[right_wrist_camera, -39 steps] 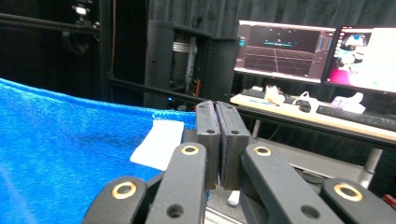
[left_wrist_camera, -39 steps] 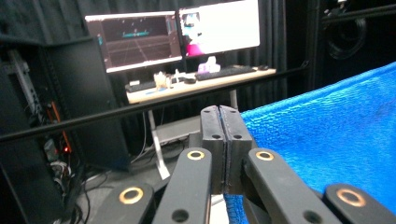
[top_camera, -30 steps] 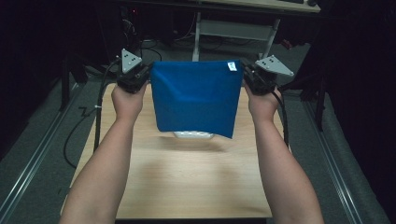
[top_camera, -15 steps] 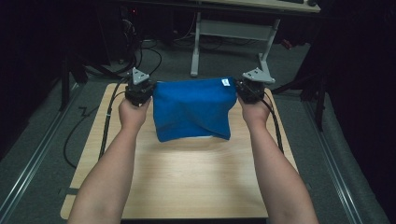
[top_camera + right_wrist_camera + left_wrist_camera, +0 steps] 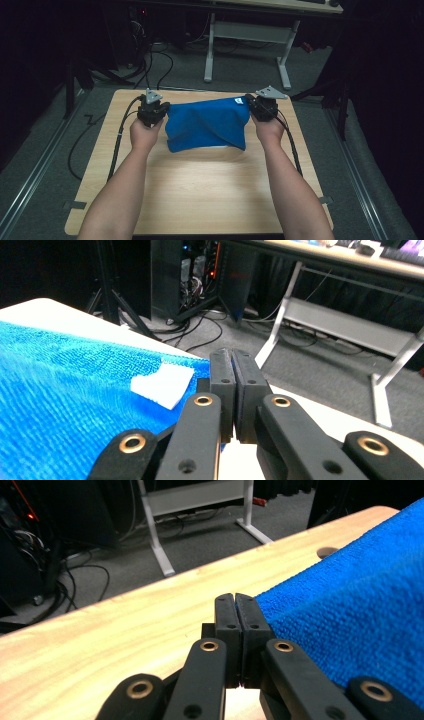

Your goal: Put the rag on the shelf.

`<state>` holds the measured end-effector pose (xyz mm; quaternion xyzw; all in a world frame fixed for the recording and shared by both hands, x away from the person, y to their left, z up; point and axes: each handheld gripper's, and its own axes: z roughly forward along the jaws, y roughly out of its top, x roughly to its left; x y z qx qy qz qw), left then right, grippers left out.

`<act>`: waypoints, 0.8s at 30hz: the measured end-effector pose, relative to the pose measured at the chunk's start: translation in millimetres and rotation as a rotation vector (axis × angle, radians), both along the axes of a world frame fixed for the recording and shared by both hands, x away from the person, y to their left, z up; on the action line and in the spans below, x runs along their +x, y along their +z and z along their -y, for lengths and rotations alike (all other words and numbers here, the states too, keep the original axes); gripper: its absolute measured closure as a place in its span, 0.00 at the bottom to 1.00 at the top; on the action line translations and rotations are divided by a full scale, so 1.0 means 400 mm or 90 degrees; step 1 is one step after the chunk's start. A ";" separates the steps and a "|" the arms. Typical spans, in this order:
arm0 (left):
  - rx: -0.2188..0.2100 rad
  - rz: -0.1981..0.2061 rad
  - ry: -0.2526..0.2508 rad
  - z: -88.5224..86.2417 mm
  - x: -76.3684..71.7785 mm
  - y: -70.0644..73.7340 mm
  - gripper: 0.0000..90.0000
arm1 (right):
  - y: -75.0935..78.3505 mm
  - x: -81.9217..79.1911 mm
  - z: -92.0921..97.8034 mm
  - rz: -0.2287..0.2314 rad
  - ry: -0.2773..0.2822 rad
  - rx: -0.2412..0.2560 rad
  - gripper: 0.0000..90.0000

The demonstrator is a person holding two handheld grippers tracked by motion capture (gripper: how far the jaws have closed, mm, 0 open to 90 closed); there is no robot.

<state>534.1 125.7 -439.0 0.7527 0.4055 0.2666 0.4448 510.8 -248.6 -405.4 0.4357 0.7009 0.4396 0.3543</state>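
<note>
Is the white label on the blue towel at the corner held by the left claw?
No. In the high view the white label sits on the blue towel at the corner beside the right claw.

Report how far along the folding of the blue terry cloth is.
Done: the blue terry cloth looks doubled over, a diagonal crease across its face. In hand: the left gripper and right gripper each pinch a far corner, jaws closed, the cloth's near edge on the light wooden table. Left, probably: lay it flat, release, perhaps fold again.

I held both forearms stretched forward, left hand-held gripper (image 5: 161,112) and right hand-held gripper (image 5: 251,106) level, jaws pressed together.
</note>
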 end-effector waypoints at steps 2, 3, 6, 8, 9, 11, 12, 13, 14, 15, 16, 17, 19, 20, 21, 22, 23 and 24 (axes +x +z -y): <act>0.000 -0.009 -0.007 0.005 -0.005 -0.021 1.00 | -0.018 -0.003 0.005 -0.008 -0.001 0.004 0.99; 0.000 -0.009 -0.007 0.005 -0.005 -0.021 1.00 | -0.023 -0.004 0.007 -0.011 -0.002 0.002 0.99; -0.002 -0.022 -0.012 0.006 -0.012 -0.045 1.00 | -0.038 -0.006 0.011 -0.015 0.000 0.004 0.99; 0.010 -0.031 -0.019 0.008 -0.020 -0.063 1.00 | -0.061 -0.010 0.014 -0.027 0.001 0.013 0.99; 0.006 -0.035 -0.020 0.007 -0.024 -0.071 1.00 | -0.066 -0.011 0.014 -0.030 0.001 0.013 0.99; 0.005 -0.044 -0.021 0.004 -0.030 -0.082 1.00 | -0.081 -0.015 0.015 -0.039 0.003 0.018 0.99; 0.005 -0.044 -0.021 0.004 -0.030 -0.082 1.00 | -0.081 -0.015 0.015 -0.039 0.003 0.018 0.99; 0.007 -0.051 -0.021 0.003 -0.035 -0.089 1.00 | -0.088 -0.016 0.016 -0.042 0.004 0.021 0.99; 0.006 -0.057 -0.023 0.002 -0.041 -0.098 1.00 | -0.104 -0.018 0.015 -0.052 0.005 0.027 0.99; 0.005 -0.058 -0.023 0.001 -0.044 -0.102 1.00 | -0.110 -0.019 0.015 -0.055 0.004 0.030 0.99; 0.003 -0.062 -0.024 0.000 -0.048 -0.106 1.00 | -0.116 -0.020 0.014 -0.060 0.005 0.029 0.99; 0.003 -0.064 -0.024 0.000 -0.051 -0.110 1.00 | -0.121 -0.021 0.014 -0.063 0.006 0.029 0.99; 0.003 -0.068 -0.026 0.001 -0.057 -0.118 1.00 | -0.130 -0.023 0.011 -0.069 0.007 0.028 0.99; 0.003 -0.068 -0.026 0.001 -0.057 -0.118 1.00 | -0.133 -0.023 0.011 -0.069 0.009 0.027 0.99; 0.001 -0.070 -0.027 0.002 -0.060 -0.123 1.00 | -0.137 -0.024 0.010 -0.070 0.010 0.025 0.99; 0.003 -0.079 -0.030 0.003 -0.063 -0.131 1.00 | -0.140 -0.025 0.009 -0.073 0.008 0.023 0.99; 0.007 -0.083 -0.031 0.004 -0.064 -0.135 1.00 | -0.144 -0.026 0.009 -0.074 0.008 0.025 0.99; 0.008 -0.084 -0.032 0.004 -0.066 -0.140 1.00 | -0.148 -0.028 0.009 -0.075 0.005 0.027 0.99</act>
